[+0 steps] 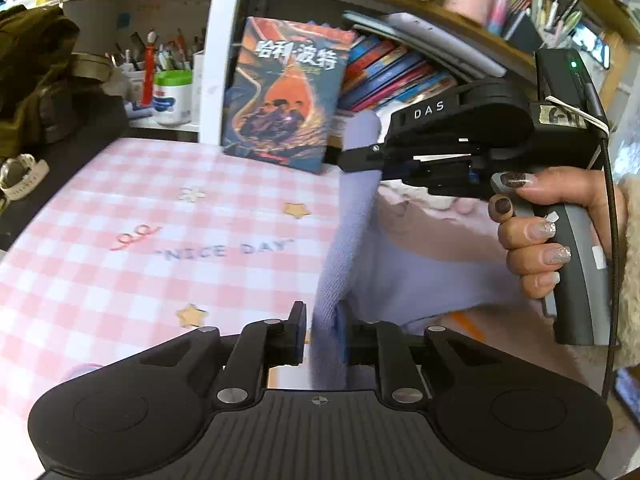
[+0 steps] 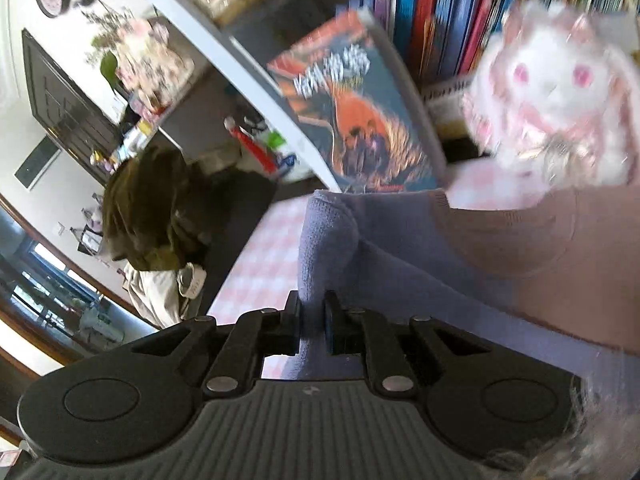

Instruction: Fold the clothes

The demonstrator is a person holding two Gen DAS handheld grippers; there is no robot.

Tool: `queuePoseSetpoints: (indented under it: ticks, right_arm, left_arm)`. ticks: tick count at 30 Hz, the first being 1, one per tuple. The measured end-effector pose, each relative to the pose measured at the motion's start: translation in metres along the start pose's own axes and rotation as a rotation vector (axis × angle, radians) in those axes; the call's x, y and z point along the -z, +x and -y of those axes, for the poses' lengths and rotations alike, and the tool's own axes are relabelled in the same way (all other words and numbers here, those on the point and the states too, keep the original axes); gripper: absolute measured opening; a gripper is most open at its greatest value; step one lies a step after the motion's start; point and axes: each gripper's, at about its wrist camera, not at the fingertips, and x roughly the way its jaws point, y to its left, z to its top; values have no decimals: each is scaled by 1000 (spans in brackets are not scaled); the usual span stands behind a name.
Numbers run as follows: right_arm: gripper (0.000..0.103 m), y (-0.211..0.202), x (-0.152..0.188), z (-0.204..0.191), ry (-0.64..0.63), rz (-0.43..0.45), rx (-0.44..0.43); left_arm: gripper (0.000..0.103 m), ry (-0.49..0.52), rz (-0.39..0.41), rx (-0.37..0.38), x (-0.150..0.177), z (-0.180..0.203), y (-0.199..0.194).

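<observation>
Both tongs are pinched tight on one edge of the lavender knit garment (image 1: 348,240): the left tongs (image 1: 322,334) at lower centre, the right tongs (image 1: 340,160) at centre right, lifting it over the pink checked counter (image 1: 140,208). This looks like mid-fold; next, carry the edge across together and lay it flat.

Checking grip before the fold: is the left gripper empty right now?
No, the left gripper is shut on a raised edge of the lavender knit garment pinched between its fingers.
</observation>
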Motion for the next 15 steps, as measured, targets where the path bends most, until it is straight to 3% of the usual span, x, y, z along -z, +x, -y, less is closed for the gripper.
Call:
queuePoseSetpoints:
  ticks: [2, 3, 5, 6, 10, 15]
  right_arm:
    - [12, 13, 1, -4, -27, -6, 31]
    - [17, 19, 1, -7, -42, -10, 44]
    - [39, 14, 8, -12, -80, 5, 73]
    - [55, 8, 12, -12, -99, 19, 77]
    - [61, -28, 37, 5, -143, 23, 82]
    - [62, -77, 75, 50, -184, -47, 259]
  left_arm:
    - [26, 30, -5, -31, -2, -5, 2]
    - [31, 41, -5, -50, 0, -7, 0]
    - [43, 58, -2, -89, 5, -14, 3]
    - [51, 52, 3, -104, 3, -20, 5]
    - [53, 23, 23, -157, -2, -40, 10]
    - [59, 8, 36, -115, -3, -26, 18]
